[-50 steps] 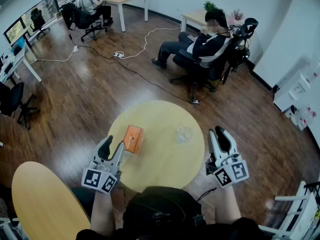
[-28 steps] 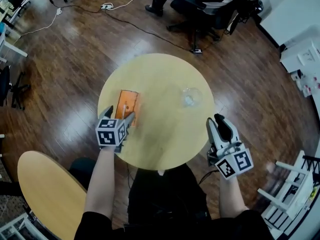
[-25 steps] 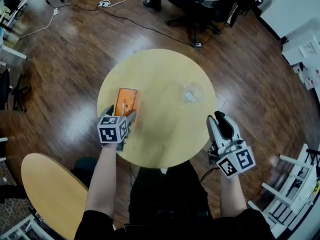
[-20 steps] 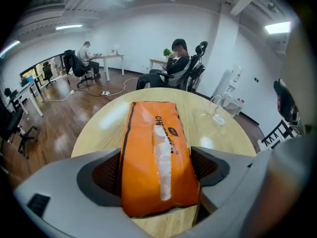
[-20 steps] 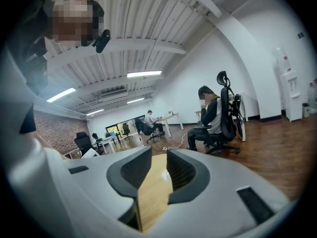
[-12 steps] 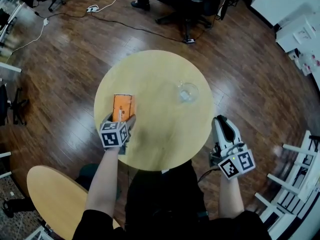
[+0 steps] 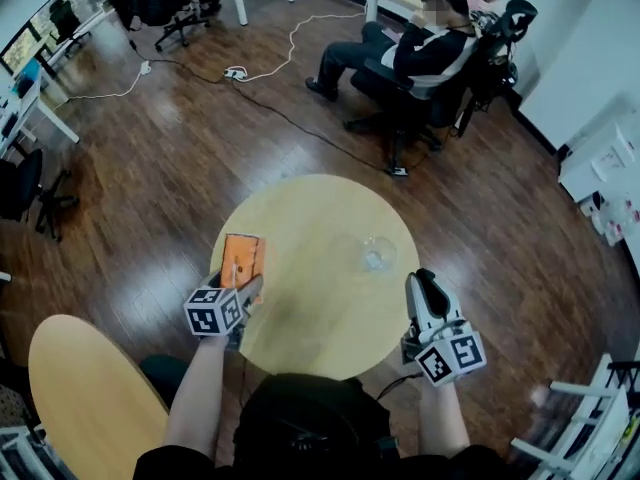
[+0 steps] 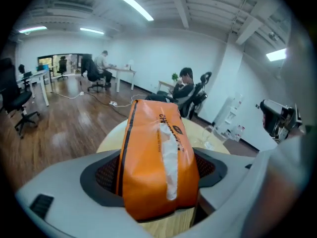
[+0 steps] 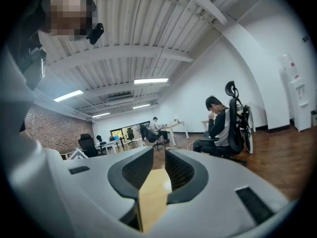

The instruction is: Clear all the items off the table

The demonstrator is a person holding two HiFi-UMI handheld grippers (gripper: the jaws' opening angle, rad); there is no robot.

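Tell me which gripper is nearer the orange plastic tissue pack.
Left. The left gripper has just been closing its jaws on the orange plastic tissue pack between them. The right gripper, jaws just narrowed on nothing, hangs at the round wooden table's opposite edge.

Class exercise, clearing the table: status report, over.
Left tool just closed on orange tissue pack. Right tool empty, jaws just narrowed, slim gap. Glass waits on table; nothing in the way.
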